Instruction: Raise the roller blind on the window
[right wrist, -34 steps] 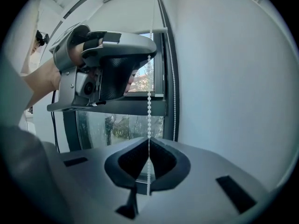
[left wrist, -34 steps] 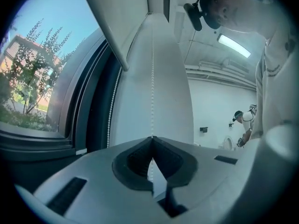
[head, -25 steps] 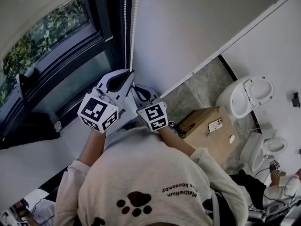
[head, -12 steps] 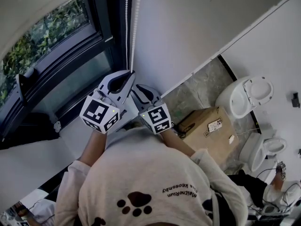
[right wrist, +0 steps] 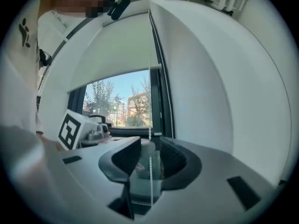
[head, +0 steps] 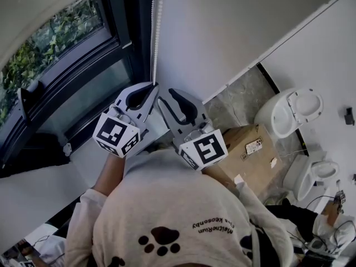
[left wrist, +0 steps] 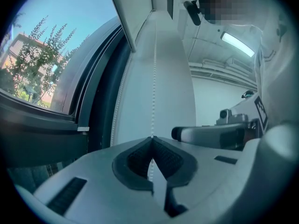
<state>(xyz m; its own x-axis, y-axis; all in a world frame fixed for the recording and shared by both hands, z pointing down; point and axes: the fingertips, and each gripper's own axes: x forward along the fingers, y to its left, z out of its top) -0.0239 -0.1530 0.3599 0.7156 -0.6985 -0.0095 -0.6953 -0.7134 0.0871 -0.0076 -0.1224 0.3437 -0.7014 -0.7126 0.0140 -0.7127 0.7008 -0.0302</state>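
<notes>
The white bead chain (head: 155,32) hangs beside the dark window frame (head: 119,49). My left gripper (head: 154,85) is shut on that chain, which rises straight from its closed tips (left wrist: 152,138) up the wall (left wrist: 154,78). My right gripper (head: 167,94) sits just right of the left one. Its jaws have just been opening and now stand wide apart. The chain (right wrist: 150,101) runs loose through the gap of the right gripper (right wrist: 150,146), touching neither pad. The white roller blind (right wrist: 117,55) covers the upper part of the window; trees show below it.
A white wall (head: 222,32) stands right of the chain. Down on the floor are a cardboard box (head: 247,152), a white toilet (head: 289,113) and a second one (head: 311,177). The person's torso fills the lower head view.
The right gripper has let go of the chain, opened wide and risen level with the left gripper's tips. The left gripper has stayed shut on the chain in place.
</notes>
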